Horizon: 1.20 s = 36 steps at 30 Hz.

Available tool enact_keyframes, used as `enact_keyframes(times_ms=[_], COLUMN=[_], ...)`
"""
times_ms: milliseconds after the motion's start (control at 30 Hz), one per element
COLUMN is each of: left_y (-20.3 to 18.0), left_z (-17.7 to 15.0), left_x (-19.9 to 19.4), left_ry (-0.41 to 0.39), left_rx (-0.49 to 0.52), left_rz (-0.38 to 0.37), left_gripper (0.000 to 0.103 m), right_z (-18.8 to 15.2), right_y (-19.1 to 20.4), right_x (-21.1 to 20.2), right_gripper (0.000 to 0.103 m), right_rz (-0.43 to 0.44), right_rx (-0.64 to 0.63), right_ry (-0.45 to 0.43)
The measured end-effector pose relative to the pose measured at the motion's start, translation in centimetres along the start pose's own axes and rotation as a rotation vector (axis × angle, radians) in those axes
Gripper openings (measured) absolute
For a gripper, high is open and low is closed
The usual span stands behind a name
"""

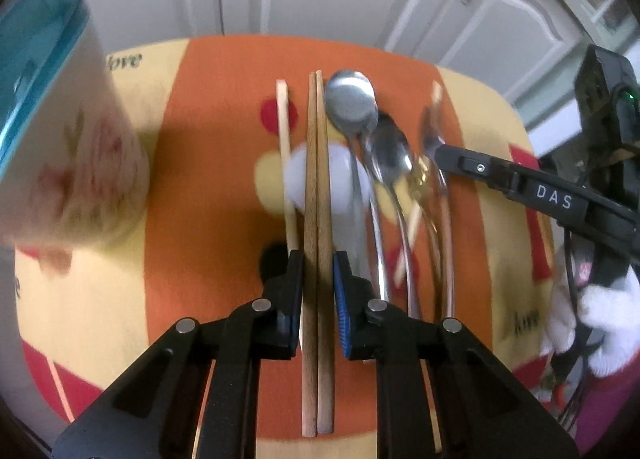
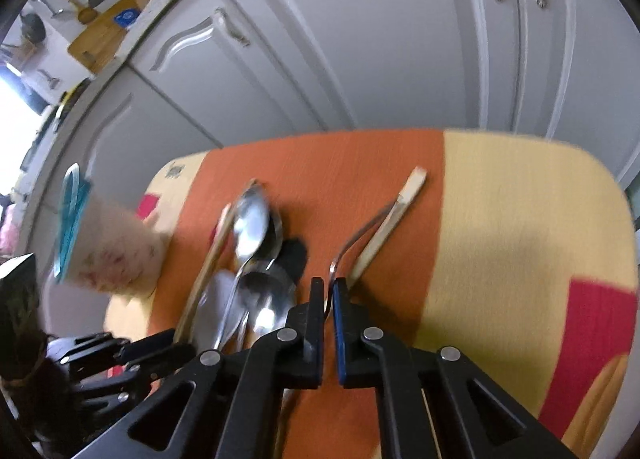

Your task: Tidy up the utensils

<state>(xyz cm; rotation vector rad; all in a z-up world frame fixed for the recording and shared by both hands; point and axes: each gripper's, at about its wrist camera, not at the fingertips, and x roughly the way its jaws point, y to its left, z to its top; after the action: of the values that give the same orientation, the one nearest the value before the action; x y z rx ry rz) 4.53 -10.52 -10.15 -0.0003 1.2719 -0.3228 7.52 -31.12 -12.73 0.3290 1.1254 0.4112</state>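
Left wrist view: the left gripper (image 1: 318,259) points steeply down at the surface (image 1: 208,187), which carries an orange and yellow mat; its fingers (image 1: 295,279) straddle a pair of brown chopsticks (image 1: 318,187) lying side by side, closed in to the pair's sides, though whether the pads actually press cannot be told. A single pale chopstick (image 1: 286,147) lies just left of the pair. Two spoons (image 1: 352,103) lie just right of it, bowls overlapping, then a fork (image 1: 432,139) with another pale stick. A teal-rimmed cup (image 1: 68,131) stands at the left edge of the mat, blurred. The right gripper (image 1: 440,153) reaches in from the right toward the fork, held by a white-gloved hand (image 1: 600,323). Right wrist view: the right gripper's fingers (image 2: 316,299) are drawn almost together, pinching the thin metal fork handle that curves up between them; the pale stick lies alongside the fork on the mat. Spoons, chopsticks and cup sit to the left, blurred
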Motion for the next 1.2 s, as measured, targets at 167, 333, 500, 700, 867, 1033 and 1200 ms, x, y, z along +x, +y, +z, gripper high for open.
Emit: enact_keyframes(times_ms=[167,333,500,700,867,1033,1200], left_y=[0.2,-0.1,0.1,0.3,0.9,1.1,1.1], left_z=[-2.2,-3.2,-1.1,2.0,3.2,3.4,3.5], left_x=[-0.6,-0.8,-1.2,-1.1,0.1,0.6,1.2], left_ry=[0.042,0.065,0.017,-0.03,-0.022,-0.021,-0.003], left_rx=[0.021,0.062,0.023,0.007,0.004,0.009,0.01], left_rz=[-0.023,-0.036,-0.05,-0.02,0.031,0.052,0.039], left_gripper=[0.013,0.014,0.021,0.028,0.028,0.02,0.012], right_z=[-2.5,-4.2,-3.4,-1.2,-0.5,0.1,0.3], right_y=[-0.1,-0.5,-0.3,-0.3,-0.7,-0.3,-0.2], right_x=[-0.7,-1.4,-2.3,-1.0,-0.2,-0.1,0.8], right_gripper=[0.004,0.004,0.004,0.018,0.029,0.029,0.009], right_rz=[0.021,-0.017,-0.027,-0.021,-0.003,0.016,0.007], right_rx=[0.001,-0.004,-0.012,0.004,0.033,0.022,-0.007], right_ry=[0.047,0.107,0.035,0.029,0.027,0.012,0.017])
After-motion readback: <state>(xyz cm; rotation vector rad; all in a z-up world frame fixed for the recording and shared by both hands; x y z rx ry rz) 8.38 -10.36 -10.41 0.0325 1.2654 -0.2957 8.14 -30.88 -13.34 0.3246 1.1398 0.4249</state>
